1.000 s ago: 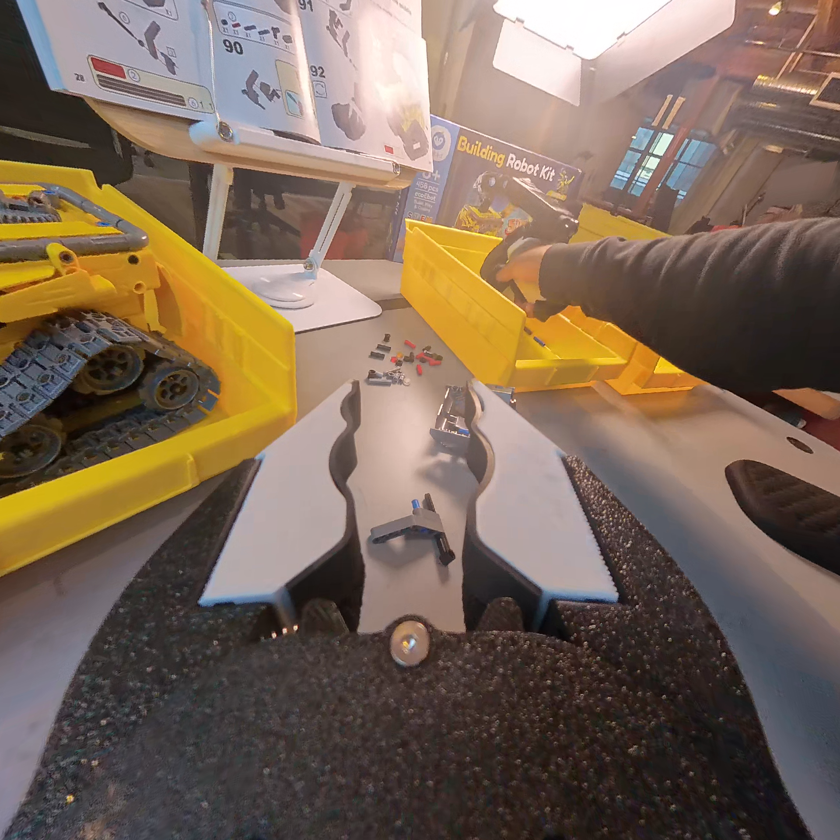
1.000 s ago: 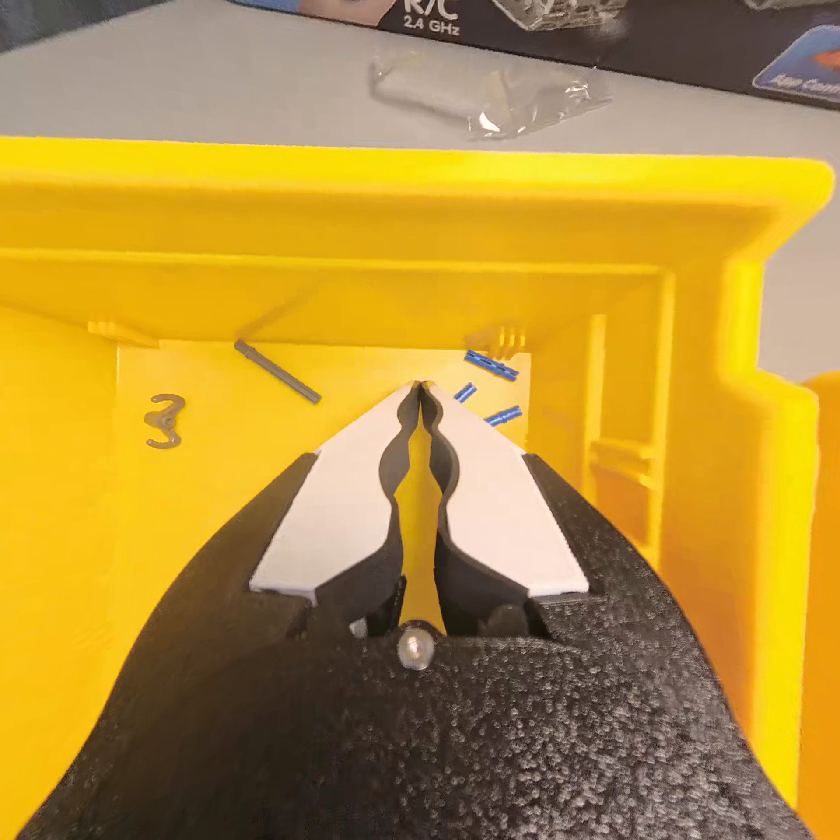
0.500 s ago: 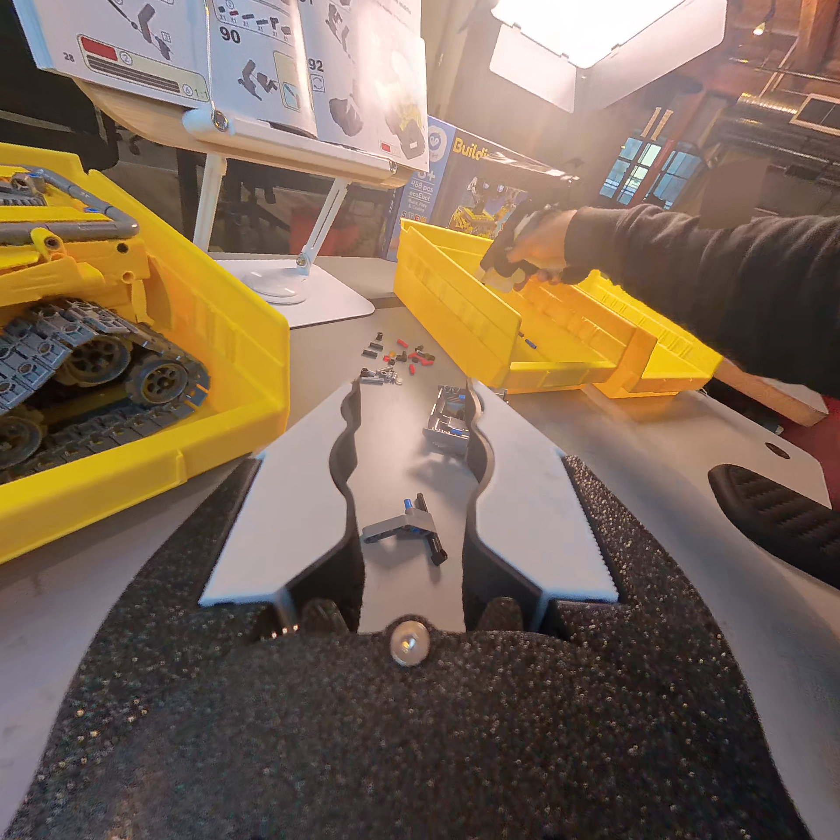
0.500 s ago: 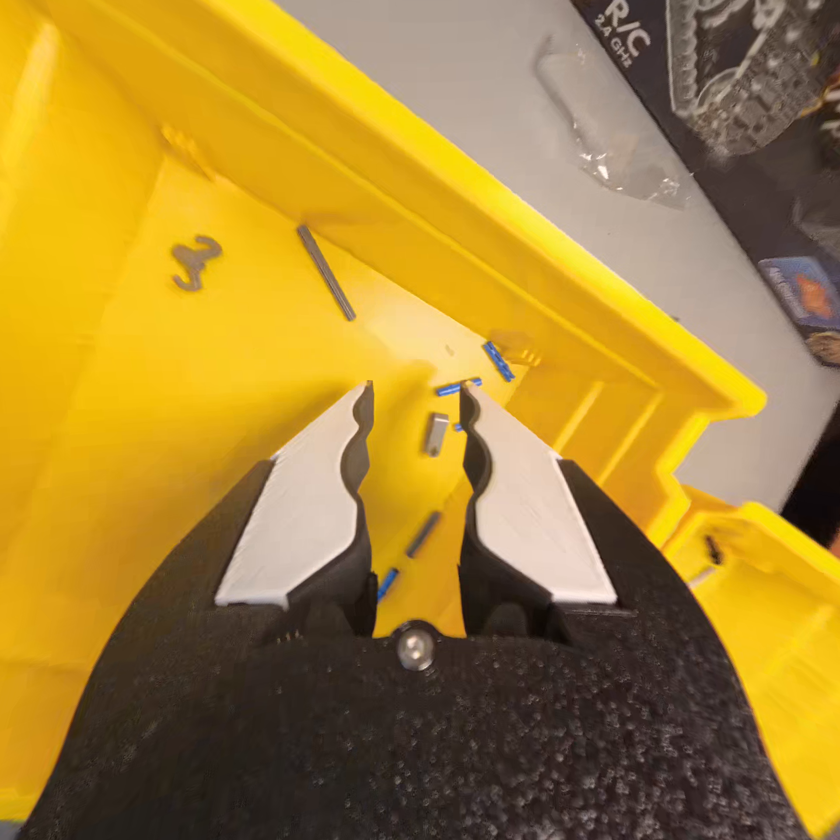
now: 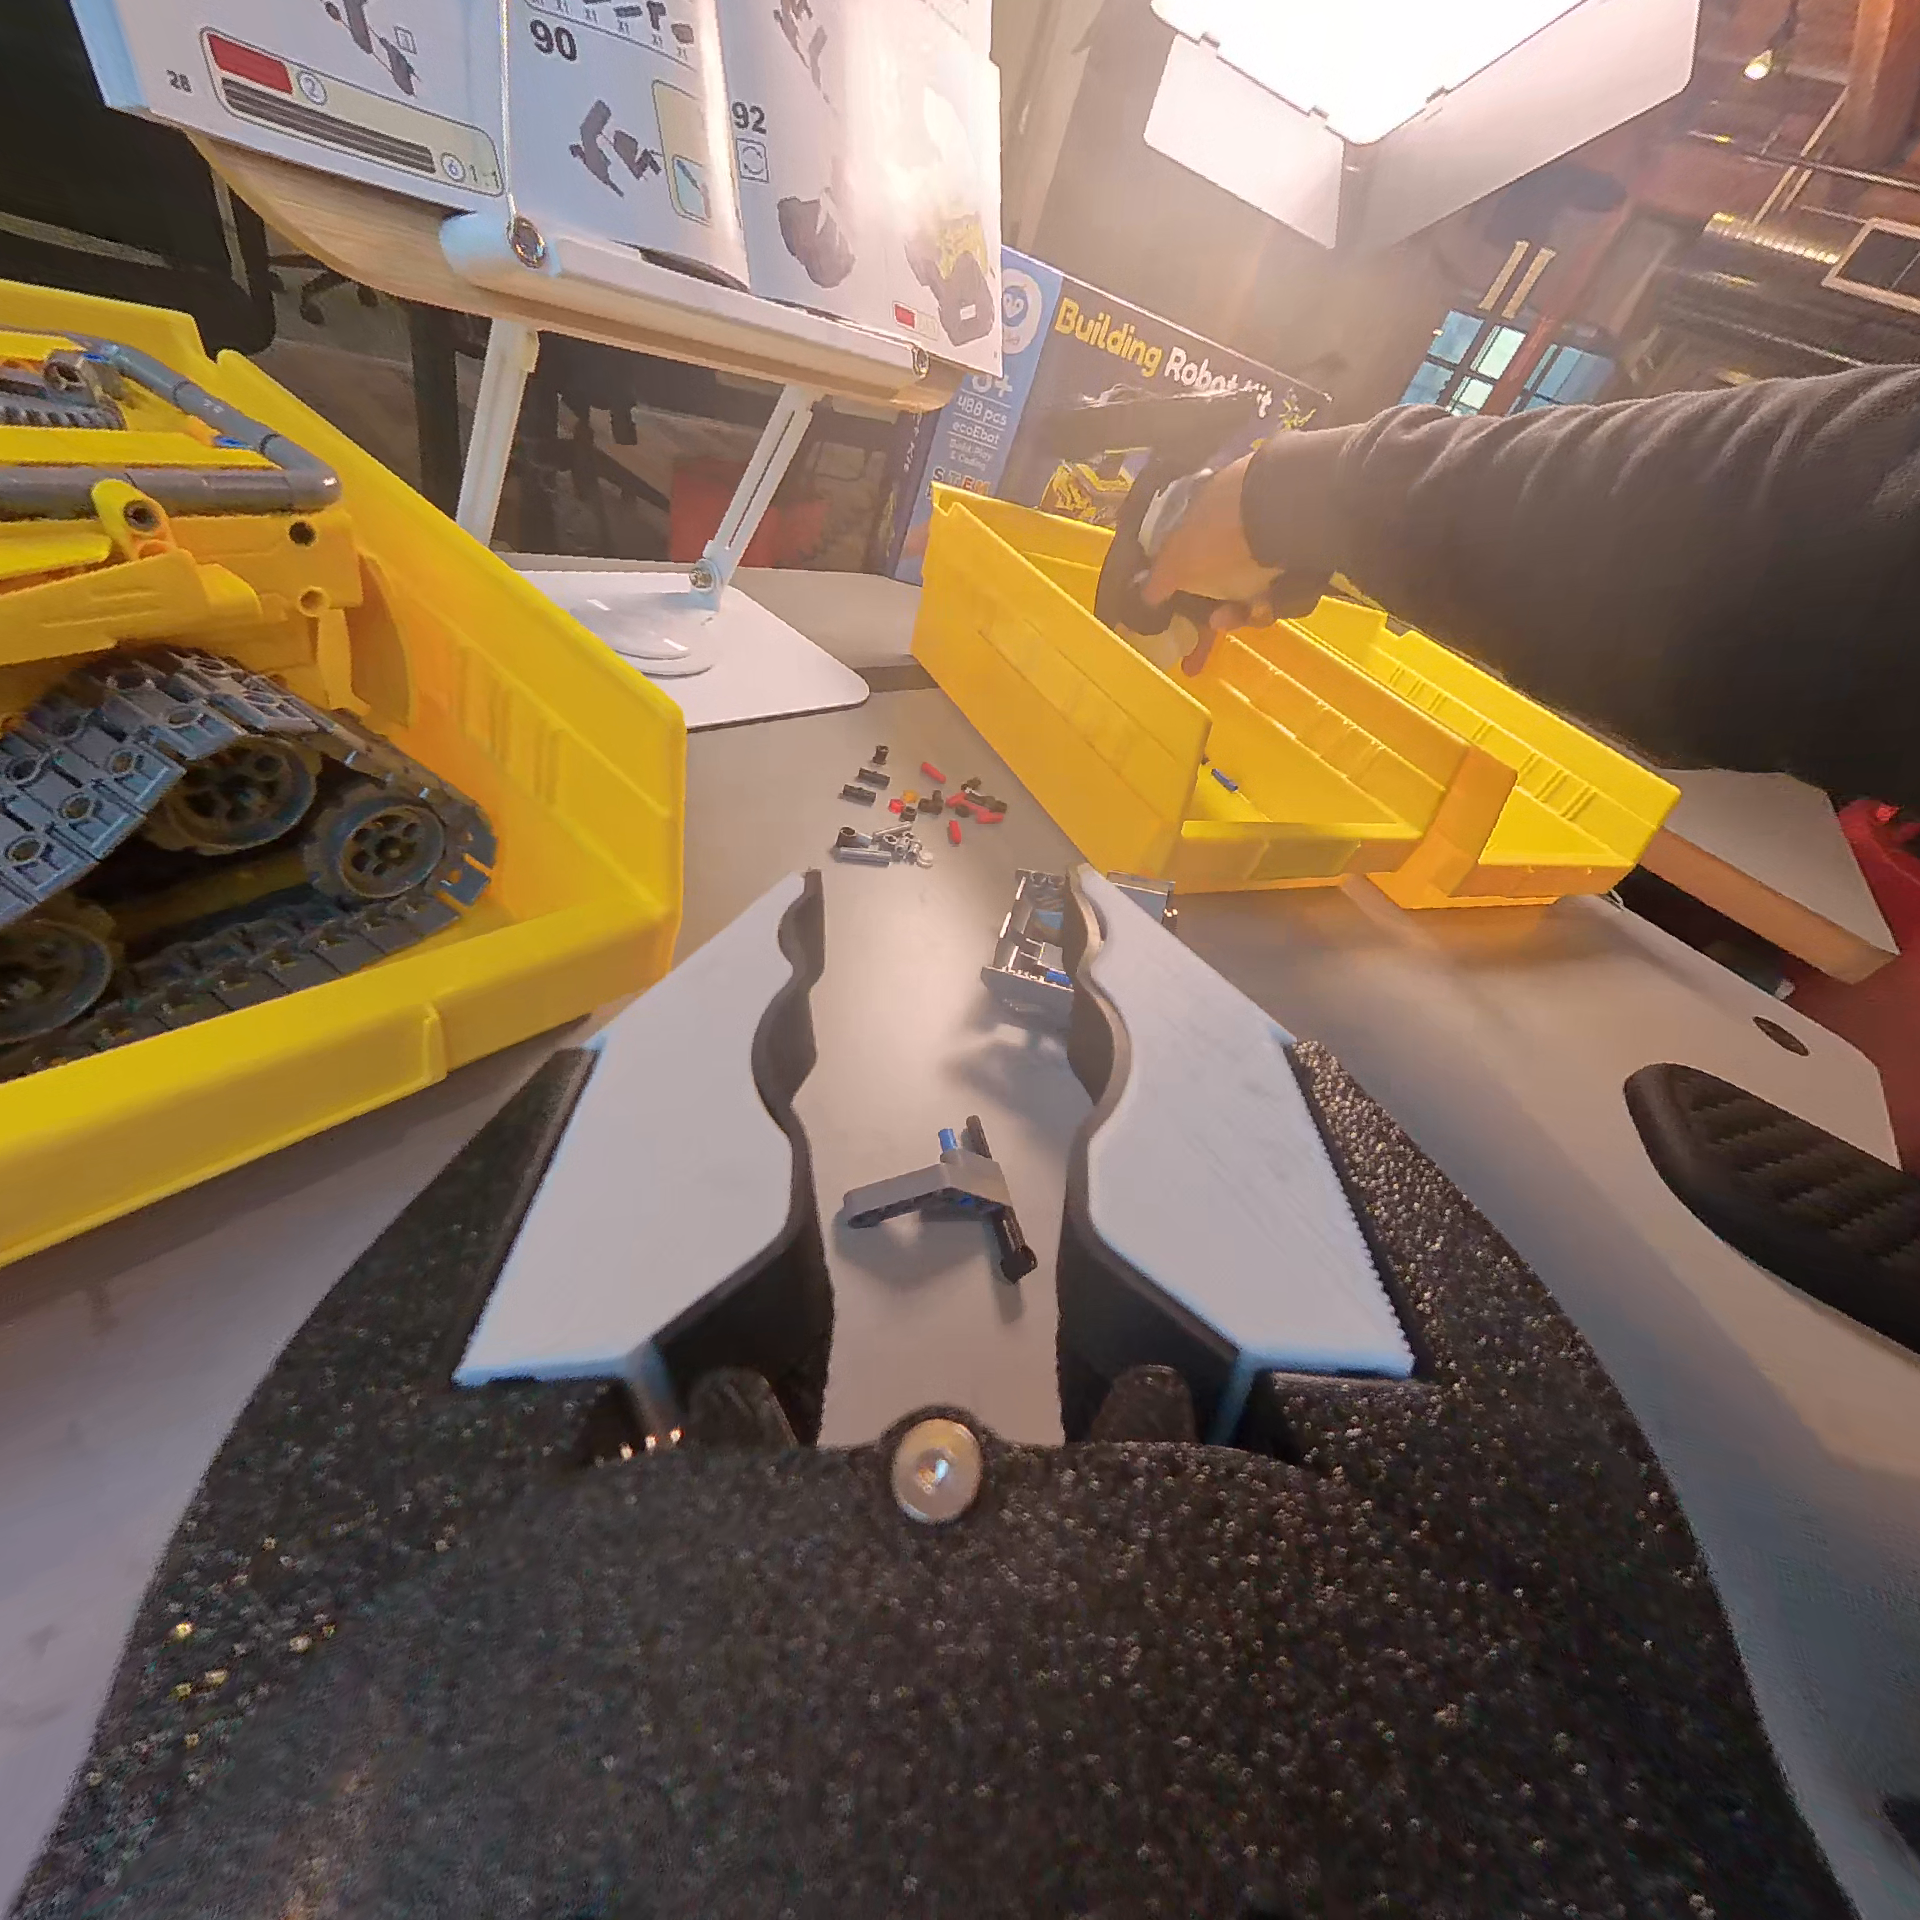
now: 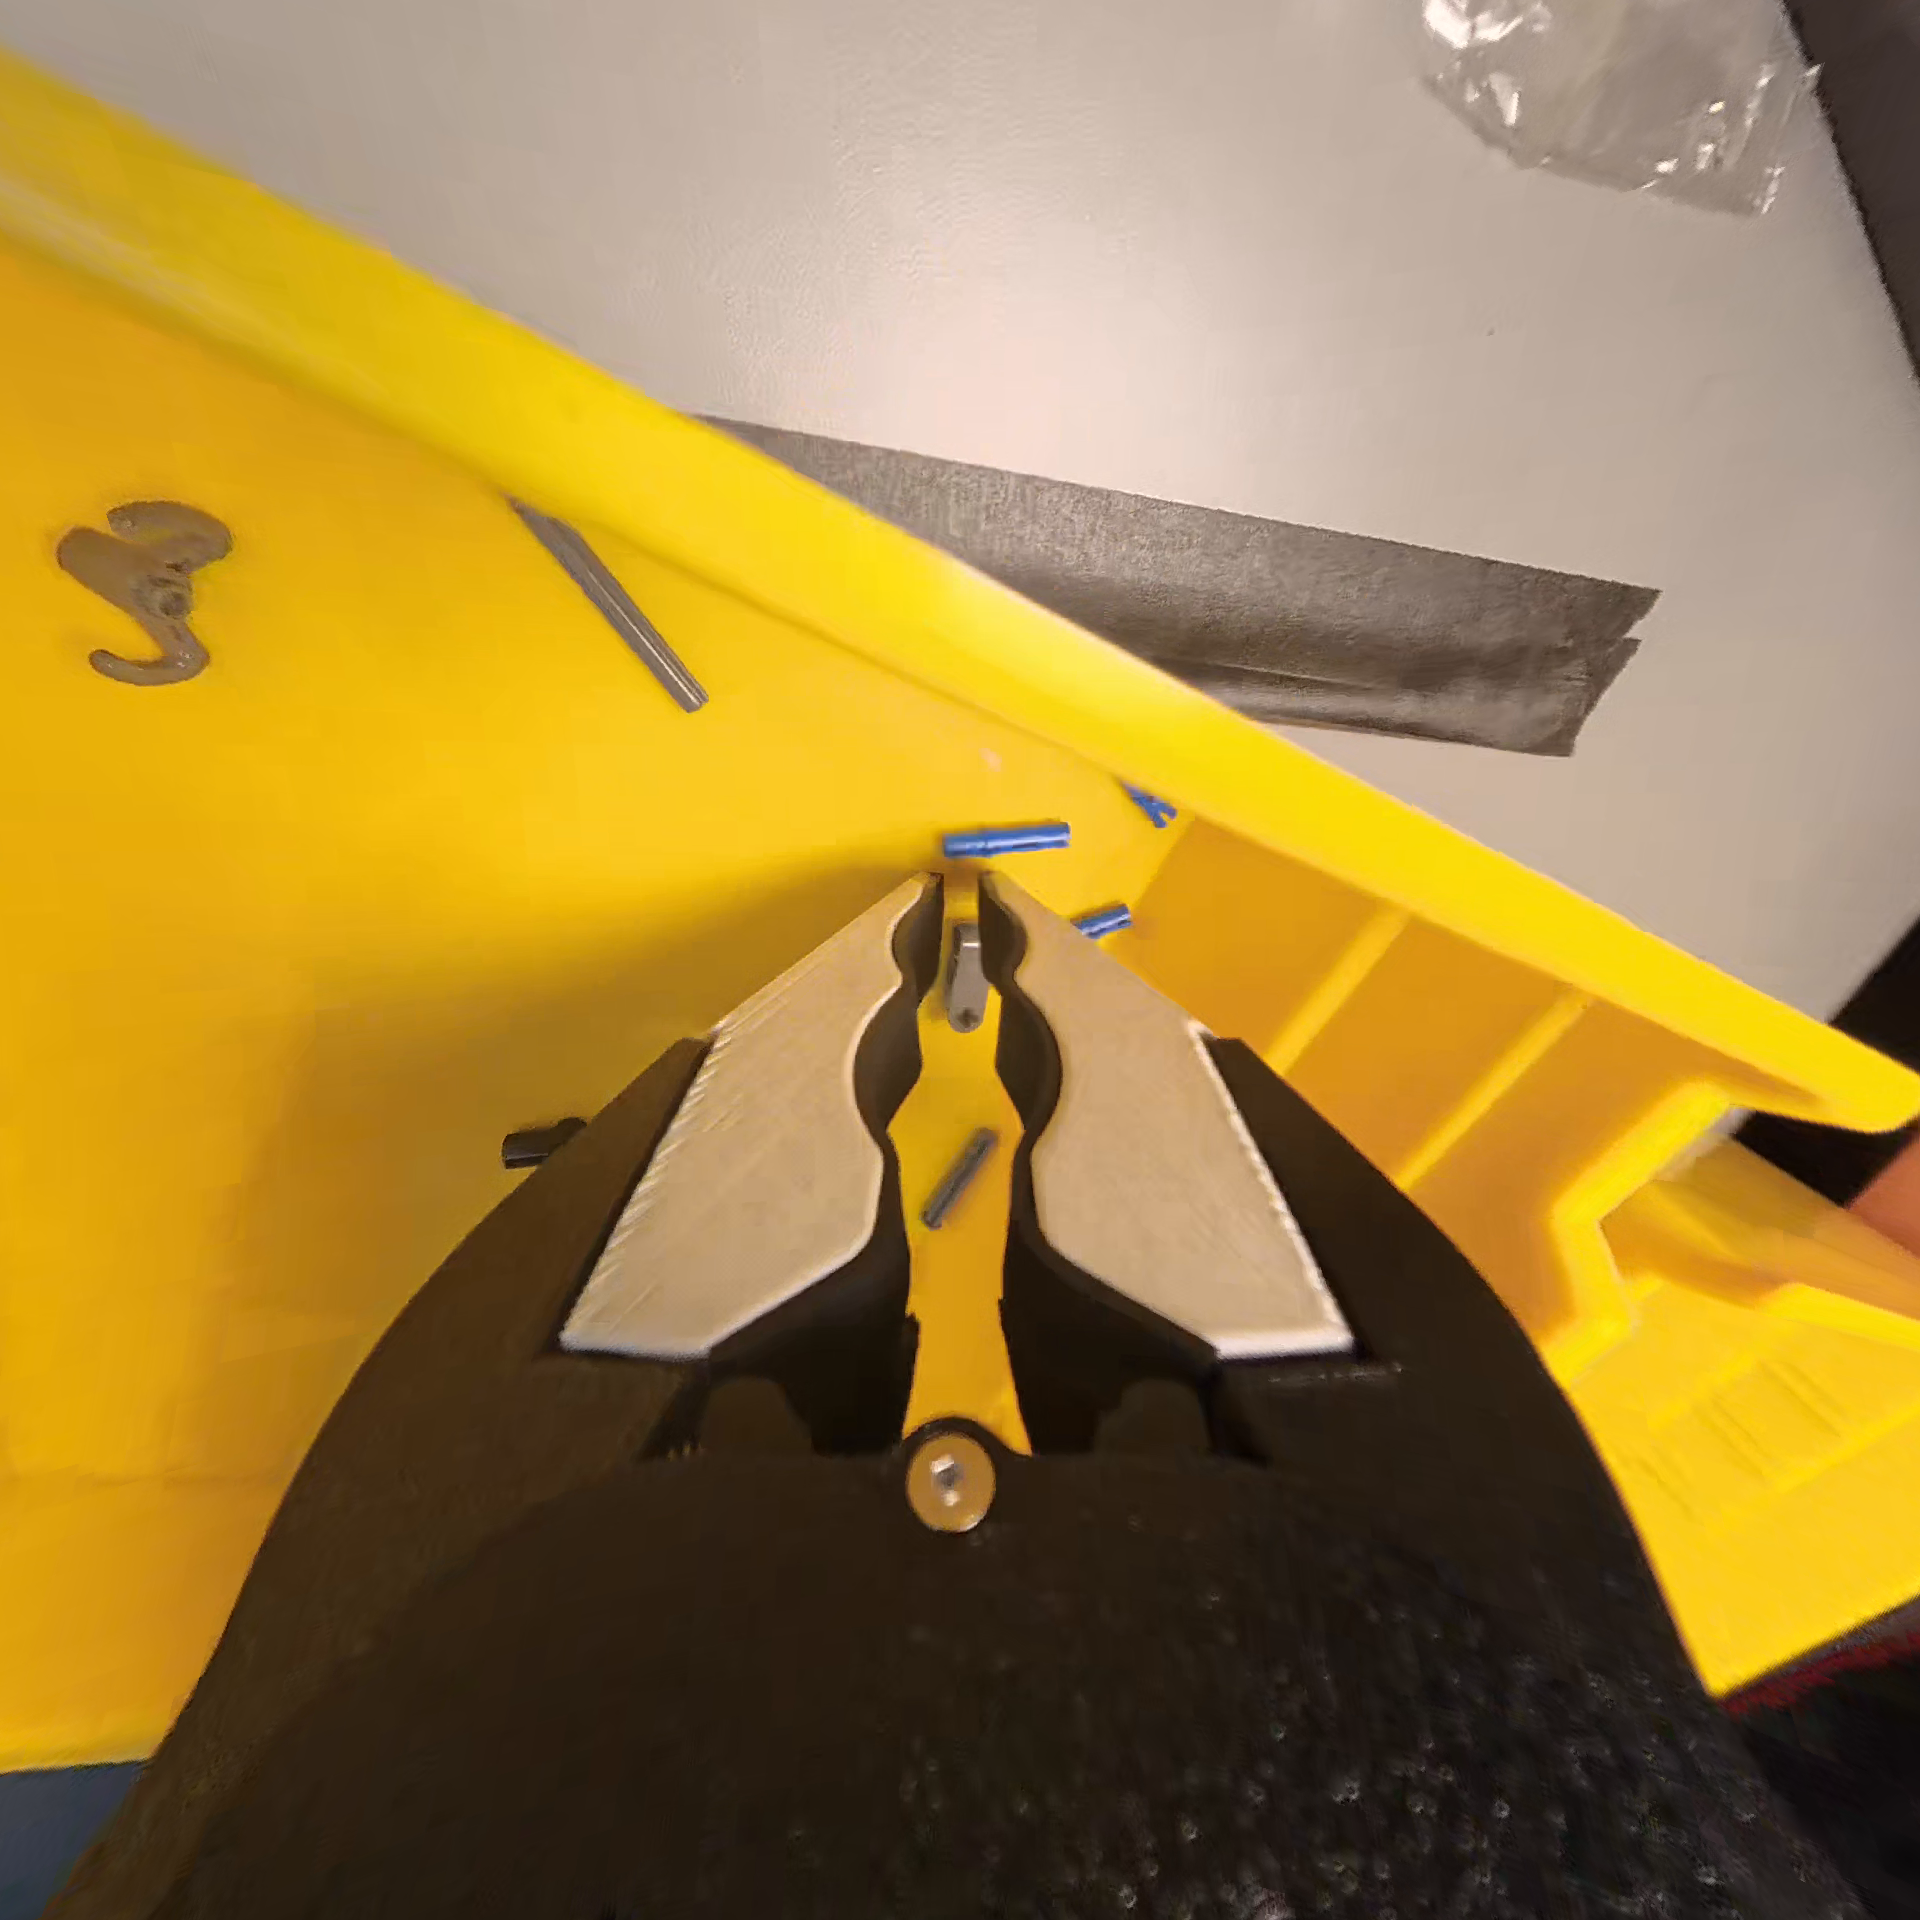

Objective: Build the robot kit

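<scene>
Where half a second ago it stood open, our right claw (image 6: pixel 958 883) has now narrowed to a slit around the small flat grey plastic piece (image 6: pixel 966 971), apparently pinching it just above the floor of the yellow plastic bin (image 6: pixel 416 935). Blue plastic pins (image 6: pixel 1006 837) lie just beyond the tips. Our left claw (image 5: pixel 942 876) stays wide open and empty over the grey surface (image 5: pixel 1455 1039), an L-shaped grey plastic assembly (image 5: pixel 930 1195) lying untouched between its fingers.
</scene>
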A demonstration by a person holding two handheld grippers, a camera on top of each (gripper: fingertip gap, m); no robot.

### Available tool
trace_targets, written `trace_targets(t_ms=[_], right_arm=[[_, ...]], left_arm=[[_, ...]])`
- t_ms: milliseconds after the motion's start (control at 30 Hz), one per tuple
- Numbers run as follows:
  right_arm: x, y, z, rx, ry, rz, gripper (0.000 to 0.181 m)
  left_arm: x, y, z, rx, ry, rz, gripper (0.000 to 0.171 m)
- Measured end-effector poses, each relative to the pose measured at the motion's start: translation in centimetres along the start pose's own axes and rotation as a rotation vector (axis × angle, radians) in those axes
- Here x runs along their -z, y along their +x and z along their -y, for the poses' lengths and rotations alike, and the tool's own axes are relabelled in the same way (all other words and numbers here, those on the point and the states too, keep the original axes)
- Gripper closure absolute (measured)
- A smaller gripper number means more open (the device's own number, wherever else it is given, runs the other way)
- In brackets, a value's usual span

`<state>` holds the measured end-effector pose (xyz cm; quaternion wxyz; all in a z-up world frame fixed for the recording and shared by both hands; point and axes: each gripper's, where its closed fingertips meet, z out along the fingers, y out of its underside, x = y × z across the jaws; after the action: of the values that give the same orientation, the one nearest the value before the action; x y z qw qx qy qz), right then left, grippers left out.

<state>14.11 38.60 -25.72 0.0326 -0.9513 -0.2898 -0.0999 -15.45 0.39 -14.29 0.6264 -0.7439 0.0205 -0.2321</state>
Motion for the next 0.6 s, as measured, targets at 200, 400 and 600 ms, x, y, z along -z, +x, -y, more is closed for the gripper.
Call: trace_targets(t_ms=[200, 400, 600], right_arm=[[0.2, -1.1, 0.4, 0.009, 0.086, 0.11, 0.181], [1.5, 0.7, 2.0, 0.025, 0.191, -0.026, 0.168], [0.2, -0.5, 1.8, 0.005, 0.156, 0.024, 0.164]], left_arm=[[0.2, 0.0, 0.3, 0.006, 0.013, -0.002, 0.126], [-0.2, 0.1, -0.3, 0.008, -0.009, -0.007, 0.126], [-0.1, -0.2, -0.2, 0.009, -0.007, 0.002, 0.126]])
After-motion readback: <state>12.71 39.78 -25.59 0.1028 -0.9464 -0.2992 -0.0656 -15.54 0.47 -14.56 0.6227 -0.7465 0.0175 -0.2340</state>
